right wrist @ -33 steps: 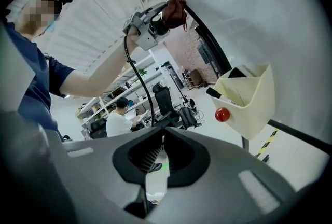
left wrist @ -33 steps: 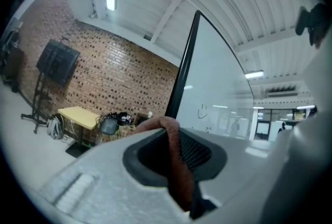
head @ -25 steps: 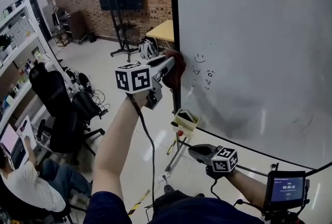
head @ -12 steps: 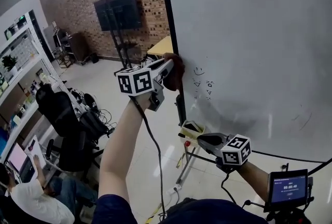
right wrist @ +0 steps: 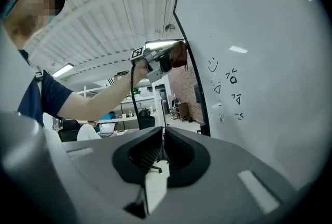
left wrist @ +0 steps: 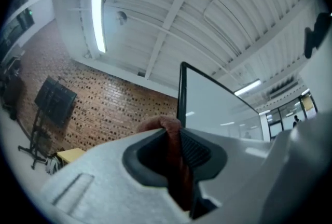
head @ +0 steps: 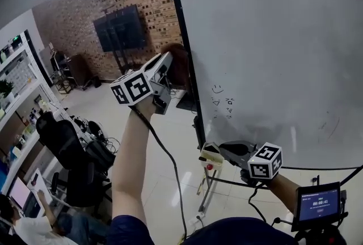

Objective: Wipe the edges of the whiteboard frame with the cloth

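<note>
The left gripper [head: 165,63], raised at the centre of the head view, has its jaws pinched on a reddish-brown cloth [head: 180,62]. The cloth sits against the black left edge of the whiteboard frame [head: 177,11], about halfway up that edge. In the left gripper view the cloth runs down between the two pads. The right gripper [head: 226,150] is low at centre right, near the frame's lower left corner, its jaws pressed together on nothing. Small marker doodles [head: 222,103] dot the whiteboard [head: 272,39] just right of the edge.
</note>
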Demonstrator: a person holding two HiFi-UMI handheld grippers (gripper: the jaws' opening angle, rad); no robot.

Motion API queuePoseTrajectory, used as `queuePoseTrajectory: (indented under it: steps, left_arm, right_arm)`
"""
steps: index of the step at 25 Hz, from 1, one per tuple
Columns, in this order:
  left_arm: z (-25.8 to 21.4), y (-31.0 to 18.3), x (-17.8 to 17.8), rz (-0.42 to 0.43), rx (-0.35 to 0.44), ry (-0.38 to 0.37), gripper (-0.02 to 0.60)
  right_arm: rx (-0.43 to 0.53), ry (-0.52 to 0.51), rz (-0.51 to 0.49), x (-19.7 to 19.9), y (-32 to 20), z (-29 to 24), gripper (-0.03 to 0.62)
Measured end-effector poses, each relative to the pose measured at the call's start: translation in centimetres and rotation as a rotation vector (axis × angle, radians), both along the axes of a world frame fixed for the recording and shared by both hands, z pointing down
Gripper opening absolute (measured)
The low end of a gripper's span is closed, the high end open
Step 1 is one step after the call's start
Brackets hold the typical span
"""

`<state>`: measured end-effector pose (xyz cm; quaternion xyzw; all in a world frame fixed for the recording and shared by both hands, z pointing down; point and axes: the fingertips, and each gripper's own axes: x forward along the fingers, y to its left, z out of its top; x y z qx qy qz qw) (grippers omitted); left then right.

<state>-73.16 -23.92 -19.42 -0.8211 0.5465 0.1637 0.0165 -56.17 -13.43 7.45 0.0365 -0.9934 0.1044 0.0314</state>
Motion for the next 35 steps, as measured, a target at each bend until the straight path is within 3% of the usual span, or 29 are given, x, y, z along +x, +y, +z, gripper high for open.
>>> queuePoseTrajectory:
  steps: [3,6,10,13,19,21,24,28,32,35]
  left_arm:
    - [1.2,0.6,-2.7,0.005,-0.016,0.057,0.066]
    - [4.6,0.1,-3.9,0.026,-0.116,0.058,0.067]
    - [9.2,-1.6,-1.6,0.077,-0.217,0.039,0.067]
    - [11.6,-2.2,-0.3,0.064,-0.253,0.031,0.067]
    - [8.9,-2.2,1.7,0.195,-0.139,0.204,0.066]
    - [7.2,-2.2,1.8,0.219,-0.109,0.221,0.066]
    - [4.3,-1.1,1.8,0.205,-0.042,0.189,0.066]
    - [1.2,1.5,2.2,0.068,0.071,0.065,0.066]
    - [4.1,3.3,3.3,-0.013,0.055,-0.013,0.066]
    - [6.3,3.0,4.1,-0.068,0.036,-0.120,0.066]
  right_arm:
    - [-0.006,0.014,0.018,-0.1,0.4,0.9,0.019]
    - [-0.029,0.034,0.042,-0.5,0.8,1.7,0.020]
    - [-0.044,0.055,0.056,-0.7,0.6,2.5,0.020]
    - [-0.029,0.058,0.063,-1.7,0.7,2.4,0.020]
    - [-0.035,0.015,0.063,-1.3,0.1,1.7,0.020]
    - [-0.035,0.014,0.070,-1.1,-0.2,1.8,0.020]
    - [-0.035,0.009,0.080,-1.3,-0.3,1.7,0.020]
    - [-0.037,-0.012,0.088,-1.3,-0.3,1.4,0.020]
    - [-0.037,-0.011,0.089,-1.0,0.0,2.3,0.020]
    - [-0.033,-0.005,0.088,-0.8,0.1,3.0,0.020]
